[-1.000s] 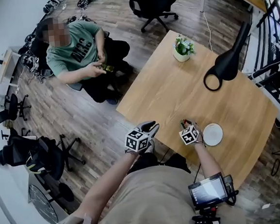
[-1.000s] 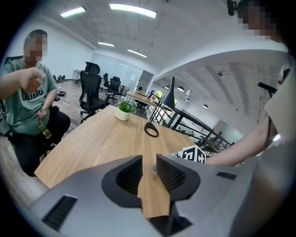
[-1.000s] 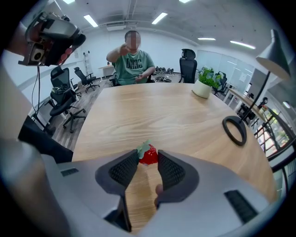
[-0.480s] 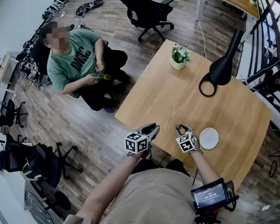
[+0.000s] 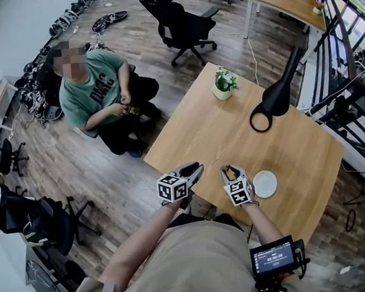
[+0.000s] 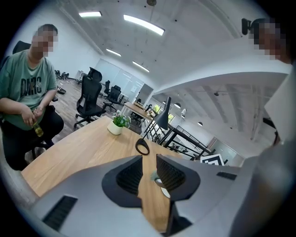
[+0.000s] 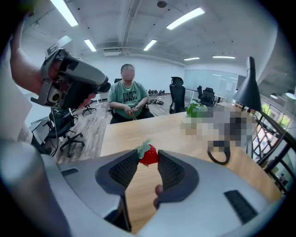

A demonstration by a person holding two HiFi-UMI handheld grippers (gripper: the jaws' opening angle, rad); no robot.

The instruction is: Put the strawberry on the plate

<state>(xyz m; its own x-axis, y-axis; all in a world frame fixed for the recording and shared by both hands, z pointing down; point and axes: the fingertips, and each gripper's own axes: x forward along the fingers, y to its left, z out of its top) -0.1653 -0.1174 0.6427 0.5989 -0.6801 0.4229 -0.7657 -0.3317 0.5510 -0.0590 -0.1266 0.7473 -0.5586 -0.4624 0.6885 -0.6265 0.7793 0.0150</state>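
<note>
A red strawberry [image 7: 149,156] with a green leaf top sits pinched between the tips of my right gripper [image 5: 229,170], which is shut on it and held above the wooden table [image 5: 219,126]. The small white plate [image 5: 264,184] lies on the table just right of that gripper, with nothing on it. My left gripper [image 5: 196,168] hovers over the table's near left edge. Its jaws stand a little apart with nothing between them, and a sliver of the plate [image 6: 164,191] shows through the gap.
A potted plant [image 5: 224,81] and a black desk lamp [image 5: 274,99] stand on the far half of the table. A person in a green shirt [image 5: 91,86] sits on the floor to the left. An office chair [image 5: 178,22] stands beyond.
Both grippers have risen off the table, the right one more, carrying the strawberry up with it. The left jaws hold the same gap.
</note>
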